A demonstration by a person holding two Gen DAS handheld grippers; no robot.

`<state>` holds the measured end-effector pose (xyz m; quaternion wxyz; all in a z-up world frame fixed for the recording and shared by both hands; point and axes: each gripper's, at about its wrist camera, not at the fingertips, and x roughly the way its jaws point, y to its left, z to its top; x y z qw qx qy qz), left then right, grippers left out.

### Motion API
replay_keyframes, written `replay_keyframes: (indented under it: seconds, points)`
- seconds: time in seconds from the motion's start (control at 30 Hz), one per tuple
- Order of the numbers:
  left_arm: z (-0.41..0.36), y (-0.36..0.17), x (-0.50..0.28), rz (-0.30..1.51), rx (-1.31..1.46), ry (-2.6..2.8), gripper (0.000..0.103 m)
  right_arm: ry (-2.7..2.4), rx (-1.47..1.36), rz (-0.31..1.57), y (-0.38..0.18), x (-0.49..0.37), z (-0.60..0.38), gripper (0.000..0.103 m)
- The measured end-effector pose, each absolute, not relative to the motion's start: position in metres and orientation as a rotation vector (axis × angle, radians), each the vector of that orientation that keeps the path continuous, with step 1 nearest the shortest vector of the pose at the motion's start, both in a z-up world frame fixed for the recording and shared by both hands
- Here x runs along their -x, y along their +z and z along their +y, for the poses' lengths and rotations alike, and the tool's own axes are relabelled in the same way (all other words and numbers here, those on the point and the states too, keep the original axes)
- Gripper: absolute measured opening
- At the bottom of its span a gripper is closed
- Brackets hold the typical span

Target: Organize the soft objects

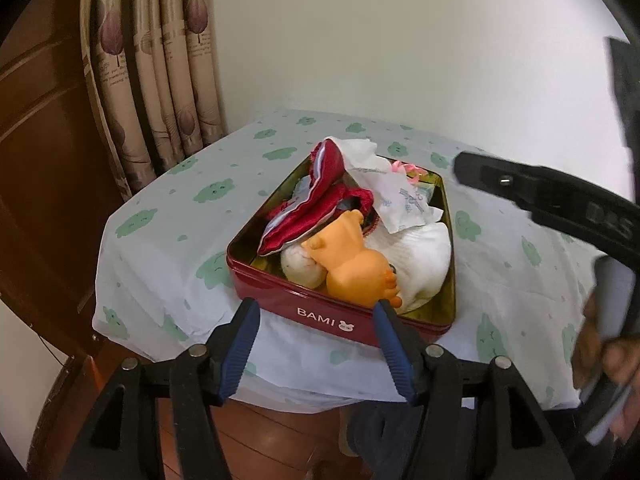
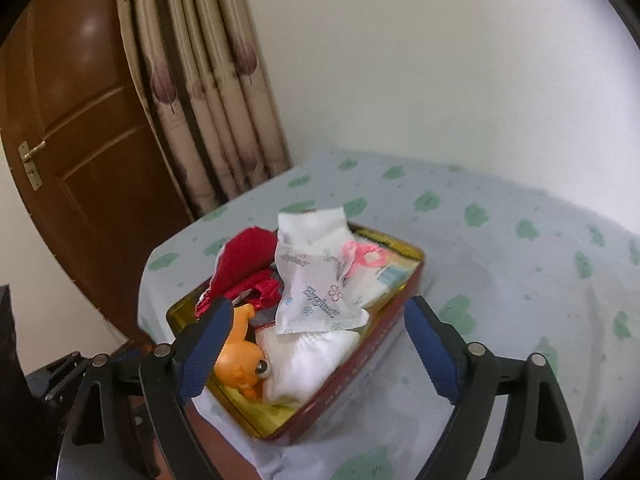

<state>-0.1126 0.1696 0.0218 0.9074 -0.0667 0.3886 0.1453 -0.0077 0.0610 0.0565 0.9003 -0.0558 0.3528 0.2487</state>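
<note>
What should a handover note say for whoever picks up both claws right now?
Left claw: open, empty, at the near wall of the red BAMI tin.
Right claw: open, empty, above the tin's near corner.
In the tin: orange rubber toy, red cloth, white printed tissue pack, white cloth, pink ribbon, piled loosely.
Done: the soft things are in the tin; none is seen loose on the tablecloth.
Left: the red cloth and tissue pack stick up over the rim; probably press them down. No lid in view.

red tin (image 1: 304, 296), gold inside; orange toy (image 1: 352, 264); white cloth (image 1: 168, 216) with green cloud print.
</note>
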Motion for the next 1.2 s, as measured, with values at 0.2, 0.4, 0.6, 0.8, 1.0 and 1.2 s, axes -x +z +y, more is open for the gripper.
replay_keyframes:
  seconds: [0.2,0.4,0.6,0.8,1.0,1.2]
  points:
    - [0.159,0.044,0.124,0.706,0.021,0.282,0.061,0.363,0.149,0.485,0.086,0.067,0.058,0.102]
    - [0.175,0.06,0.138,0.619,0.101,0.237,0.061,0.278,0.225,0.391,0.104,0.098,0.062,0.102]
    - [0.184,0.07,0.149,0.552,0.099,0.301,0.061,0.272,0.221,0.37,0.116,0.114,0.065,0.102]
    - [0.177,0.073,0.152,0.53,0.075,0.294,0.061,0.283,0.208,0.381,0.121,0.12,0.065,0.102]
    - [0.171,0.075,0.155,0.512,0.069,0.263,0.061,0.239,0.138,0.438,0.117,0.114,0.049,0.103]
    - [0.169,0.078,0.157,0.493,0.073,0.248,0.061,0.211,0.178,0.416,0.106,0.121,0.055,0.102]
